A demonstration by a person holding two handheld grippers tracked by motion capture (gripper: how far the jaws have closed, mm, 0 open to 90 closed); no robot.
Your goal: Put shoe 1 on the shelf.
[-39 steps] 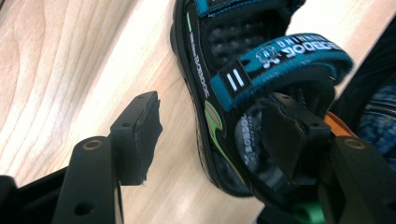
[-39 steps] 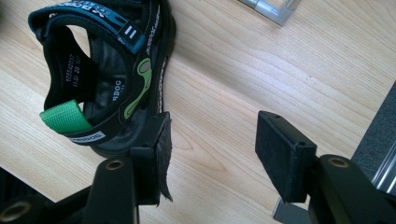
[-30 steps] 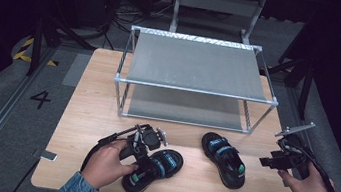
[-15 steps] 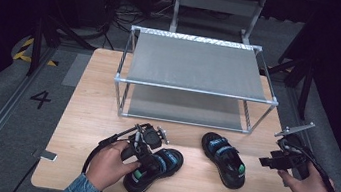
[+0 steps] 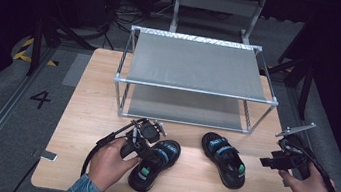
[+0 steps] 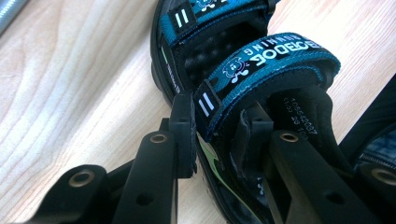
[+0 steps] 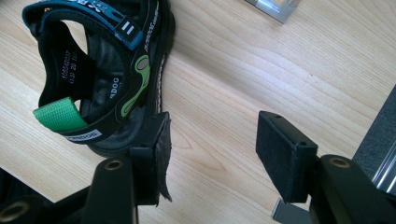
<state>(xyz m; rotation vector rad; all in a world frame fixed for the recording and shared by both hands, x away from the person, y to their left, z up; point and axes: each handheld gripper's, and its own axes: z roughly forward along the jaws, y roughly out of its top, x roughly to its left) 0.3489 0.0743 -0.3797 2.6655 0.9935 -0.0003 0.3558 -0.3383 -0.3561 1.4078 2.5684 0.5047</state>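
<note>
Two black sandals with teal straps lie on the wooden table (image 5: pixel 92 100), in front of a metal rack. My left gripper (image 5: pixel 147 143) is at the left sandal (image 5: pixel 162 158). In the left gripper view the left gripper (image 6: pixel 215 126) is shut on that sandal's side wall (image 6: pixel 261 65) by the teal strap, one jaw outside and one inside under the strap. The right sandal (image 5: pixel 225 159) lies free, toe toward the rack. My right gripper (image 5: pixel 278 159) hovers open to its right; in the right gripper view the right gripper (image 7: pixel 212 135) holds nothing, with the sandal's heel (image 7: pixel 98 88) just left of its left jaw.
A two-shelf metal rack (image 5: pixel 198 64) stands at the middle back of the table, both shelves bare; its front corner (image 7: pixel 275 7) shows in the right gripper view. Bare wood lies left of the rack and along the front edge. The floor below is dark, with cables behind.
My left hand and gripper have shifted slightly right and down onto the left sandal, closing around its side. The right gripper and right sandal have stayed where they were.
</note>
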